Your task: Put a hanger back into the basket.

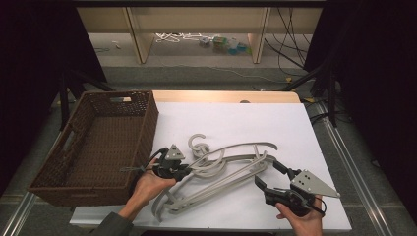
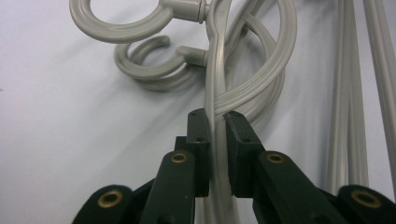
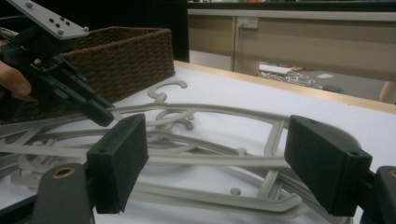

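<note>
Several grey plastic hangers lie tangled in a pile on the white table, hooks pointing toward the far side. My left gripper is at the pile's left end, shut on one hanger's arm just below its hook. My right gripper stands open at the pile's right end. Its wide-apart jaws frame the hangers' bars without touching them. The right gripper view also shows the left gripper across the pile.
A brown wicker basket sits left of the hangers, and its wall rises just behind the left gripper. The white table top stretches beyond the pile. Past the far edge are a floor with cables and wooden shelf legs.
</note>
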Tool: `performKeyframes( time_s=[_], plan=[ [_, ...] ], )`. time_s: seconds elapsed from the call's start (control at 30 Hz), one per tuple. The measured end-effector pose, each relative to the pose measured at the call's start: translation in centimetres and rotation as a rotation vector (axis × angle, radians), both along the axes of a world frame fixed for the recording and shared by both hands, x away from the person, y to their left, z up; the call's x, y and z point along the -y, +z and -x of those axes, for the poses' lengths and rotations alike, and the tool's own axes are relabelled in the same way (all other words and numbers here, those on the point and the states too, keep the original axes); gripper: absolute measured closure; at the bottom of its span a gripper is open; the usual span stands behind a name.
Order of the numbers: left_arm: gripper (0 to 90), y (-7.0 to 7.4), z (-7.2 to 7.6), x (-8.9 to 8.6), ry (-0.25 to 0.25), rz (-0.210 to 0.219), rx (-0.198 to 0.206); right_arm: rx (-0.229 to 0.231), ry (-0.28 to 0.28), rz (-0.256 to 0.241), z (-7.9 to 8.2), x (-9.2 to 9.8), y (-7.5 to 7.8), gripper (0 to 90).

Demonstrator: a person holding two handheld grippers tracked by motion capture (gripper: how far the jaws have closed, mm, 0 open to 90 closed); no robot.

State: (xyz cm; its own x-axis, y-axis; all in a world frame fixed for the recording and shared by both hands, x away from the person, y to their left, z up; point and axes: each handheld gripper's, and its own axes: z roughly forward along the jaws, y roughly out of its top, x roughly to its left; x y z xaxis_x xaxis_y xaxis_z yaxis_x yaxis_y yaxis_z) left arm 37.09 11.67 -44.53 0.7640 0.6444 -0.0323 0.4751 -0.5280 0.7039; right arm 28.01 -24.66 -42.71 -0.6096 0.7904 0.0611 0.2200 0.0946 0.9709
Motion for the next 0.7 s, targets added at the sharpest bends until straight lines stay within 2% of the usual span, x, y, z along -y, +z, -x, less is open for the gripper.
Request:
performKeyframes(
  time_s=[0.1,0.17,0.2,0.4,0.53,0.6,0.63,0.7],
  plan=[
    [81.2,0.6,0.1,-0.6,0.006,0.006,0.004,0.009,0.008,-0.007,0.0,-0.1,0.0,22.2],
    [81.2,0.8,-0.1,-1.1,0.03,0.011,0.008,0.01,0.002,0.011,0.1,-0.2,0.0,22.2],
    [81.2,0.8,-0.2,-1.3,0.037,0.017,0.009,-0.007,0.019,0.017,0.1,-0.2,0.0,22.2],
    [81.2,1.6,0.0,-2.2,0.058,0.04,0.012,-0.009,0.028,0.023,0.0,-0.4,-0.1,22.0],
    [81.2,3.4,0.4,-2.7,0.05,0.032,0.052,-0.014,0.034,0.034,0.1,-0.6,-0.2,22.0],
    [81.2,4.4,0.6,-3.0,0.054,0.051,0.071,-0.019,0.044,0.043,0.0,-0.6,-0.2,22.0],
    [81.2,5.0,0.8,-3.3,0.056,0.065,0.078,-0.006,0.051,0.024,-0.1,-0.8,-0.4,22.0],
    [81.2,6.0,0.9,-3.7,0.063,0.088,0.095,-0.019,0.051,0.033,0.0,-0.9,-0.4,22.0]
  ],
)
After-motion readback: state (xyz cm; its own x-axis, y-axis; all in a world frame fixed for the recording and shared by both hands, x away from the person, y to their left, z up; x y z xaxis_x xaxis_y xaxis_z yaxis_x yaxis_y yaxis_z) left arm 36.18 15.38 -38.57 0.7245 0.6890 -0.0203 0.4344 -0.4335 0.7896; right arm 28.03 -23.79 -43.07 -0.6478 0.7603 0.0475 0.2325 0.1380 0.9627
